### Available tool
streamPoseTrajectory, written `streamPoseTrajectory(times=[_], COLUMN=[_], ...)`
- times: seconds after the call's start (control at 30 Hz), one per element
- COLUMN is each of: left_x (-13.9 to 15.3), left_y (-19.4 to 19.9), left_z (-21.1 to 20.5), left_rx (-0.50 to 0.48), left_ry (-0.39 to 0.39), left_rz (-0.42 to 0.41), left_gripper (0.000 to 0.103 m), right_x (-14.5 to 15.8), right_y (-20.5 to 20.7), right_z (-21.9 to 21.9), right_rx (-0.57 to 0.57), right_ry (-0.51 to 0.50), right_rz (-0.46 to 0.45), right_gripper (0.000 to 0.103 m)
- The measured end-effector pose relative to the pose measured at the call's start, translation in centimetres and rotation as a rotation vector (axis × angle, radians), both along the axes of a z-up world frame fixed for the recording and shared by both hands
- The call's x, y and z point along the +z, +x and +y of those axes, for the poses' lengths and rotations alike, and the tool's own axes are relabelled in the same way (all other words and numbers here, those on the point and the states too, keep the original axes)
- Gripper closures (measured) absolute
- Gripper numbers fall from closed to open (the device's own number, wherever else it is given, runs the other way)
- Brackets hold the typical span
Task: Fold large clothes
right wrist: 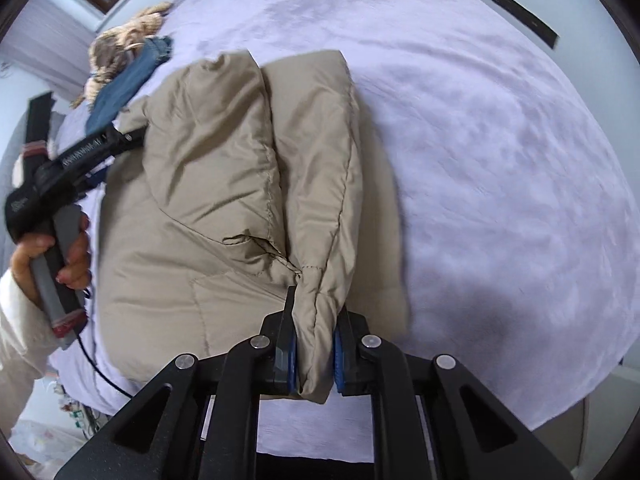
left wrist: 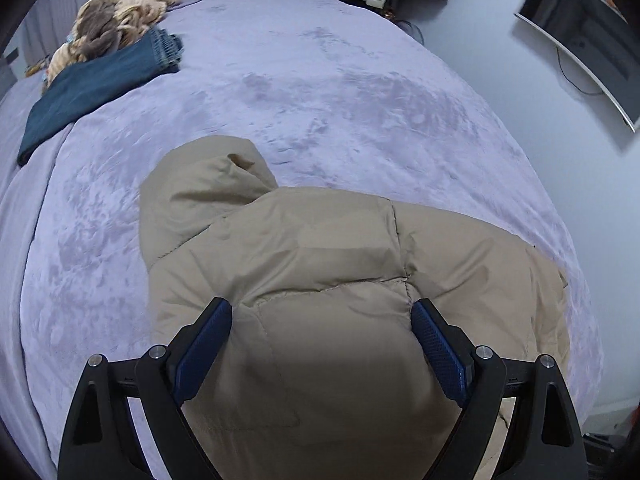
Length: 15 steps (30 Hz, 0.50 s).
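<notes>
On a bed (left wrist: 360,80) covered in a lilac plush blanket, a beige padded jacket (left wrist: 320,260) is lying partly folded, filling the near half of both wrist views. In the left wrist view the left claw (left wrist: 322,338) is standing wide, its blue pads straddling a puffy bulge of the jacket without visibly pinching it. In the right wrist view the right claw (right wrist: 314,356) is clamping narrowly on a bunched edge of the jacket at six o'clock, where a sleeve-like roll is running up toward twelve o'clock. At nine o'clock in that view a hand (right wrist: 60,248) is gripping the handle of the other tool. Folded blue jeans (left wrist: 100,84) and a tan knitted garment (left wrist: 116,20) are lying well apart at ten o'clock in the left view. The risk from here seems to be slippage: the fabric looks slick and springy, so the thick pinched fold may be squeezing out of the right claw if pulled hard. With the left claw holding nothing, the loose bulk may also be dragging or unfolding sideways when the right side is lifted.
</notes>
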<state>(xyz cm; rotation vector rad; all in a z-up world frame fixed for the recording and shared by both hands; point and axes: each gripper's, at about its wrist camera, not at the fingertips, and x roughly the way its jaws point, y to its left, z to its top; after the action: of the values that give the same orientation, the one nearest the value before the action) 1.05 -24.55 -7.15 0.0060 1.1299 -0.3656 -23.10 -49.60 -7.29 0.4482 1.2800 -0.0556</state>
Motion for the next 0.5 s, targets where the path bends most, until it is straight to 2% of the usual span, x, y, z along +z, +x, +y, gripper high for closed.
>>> streamPoseTrajectory(times=[0.1,0.13,0.17,0.2,0.23,0.33,0.4,0.5], left_x=[0.1,0.0,-0.1,-0.3,-0.4,-0.7,-0.7,-0.6], left_y=[-0.2,-0.1,0.0,0.2,0.4,0.7,0.6,0.5], left_z=[-1.6,-1.5,-1.2,-1.0,-0.6,0.0,0.0,-0.1], left_rx=[-0.019,-0.012,-0.002,0.005,0.012,0.022,0.026,0.036], left_ry=[0.040,0.043,0.038,0.033,0.030,0.020,0.020,0.025], left_rz=[-0.015,-0.008,-0.001,0.005,0.012,0.024,0.024,0.023], left_gripper=[0.010,0.010,0.010,0.010,0.010,0.010,0.009,0.009], right_x=[-2.0,-2.3,-2.3,-1.5,-0.8,3.1,4.4,4.7], right_y=[-0.6,-0.6,-0.5,-0.5,-0.4,0.1,1.9,6.5], right_z=[-2.3,-3.1,-3.9,-4.7,-5.2,-6.9,-7.3,-6.5], right_rx=[-0.045,-0.061,-0.078,-0.098,-0.109,-0.113,-0.096,-0.052], right_ry=[0.081,0.121,0.140,0.150,0.139,0.143,0.187,0.260], right_rz=[0.026,0.034,0.037,0.020,-0.004,-0.139,-0.183,-0.211], right_gripper=[0.087,0.083,0.075,0.070,0.069,0.059,0.043,0.042])
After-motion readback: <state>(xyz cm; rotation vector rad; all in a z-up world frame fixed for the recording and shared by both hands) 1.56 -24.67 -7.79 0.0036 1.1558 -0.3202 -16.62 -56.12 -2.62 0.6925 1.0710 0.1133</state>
